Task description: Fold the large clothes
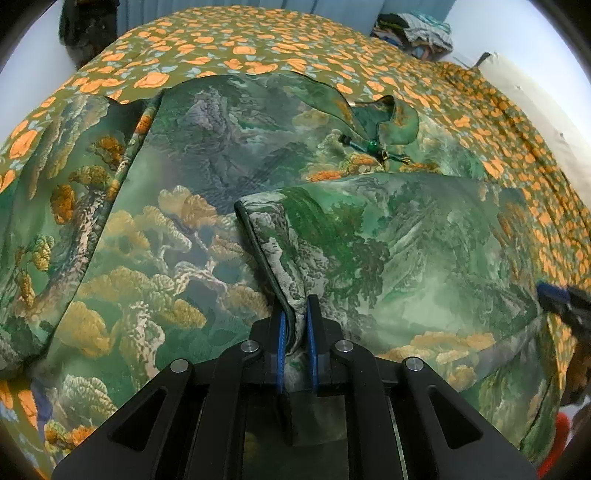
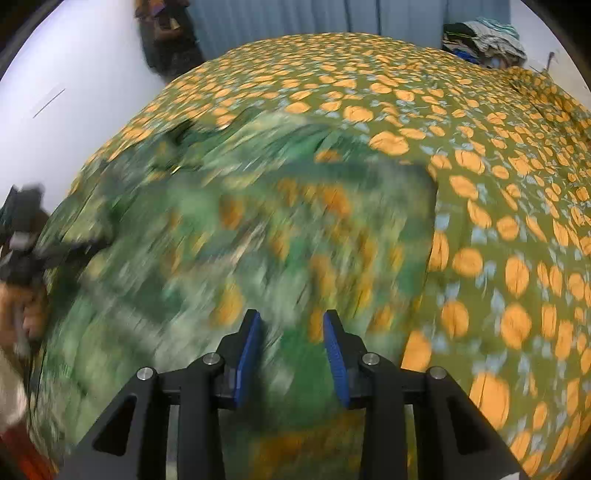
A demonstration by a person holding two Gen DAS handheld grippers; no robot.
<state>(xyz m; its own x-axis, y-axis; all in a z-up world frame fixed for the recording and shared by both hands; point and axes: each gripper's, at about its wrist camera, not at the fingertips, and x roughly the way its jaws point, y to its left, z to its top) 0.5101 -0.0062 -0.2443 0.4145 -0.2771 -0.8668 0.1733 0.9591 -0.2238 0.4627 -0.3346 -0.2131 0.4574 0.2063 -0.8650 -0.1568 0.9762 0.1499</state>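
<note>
A large green garment (image 1: 229, 192) printed with trees and mountains lies spread on the bed. One part is folded over across its right side (image 1: 388, 236). My left gripper (image 1: 295, 314) is shut on the dark-trimmed edge of that folded part. A green beaded cord (image 1: 369, 146) lies near the collar. My right gripper (image 2: 291, 332) is open and empty just above the garment (image 2: 221, 229), which is blurred by motion in the right wrist view. The right gripper also shows at the right edge of the left wrist view (image 1: 561, 295).
The bed is covered by an olive sheet with orange flowers (image 1: 236, 40), also in the right wrist view (image 2: 498, 184). A pile of clothes (image 2: 484, 37) sits at the far right corner. Dark items (image 2: 166, 29) stand by the wall at the far left.
</note>
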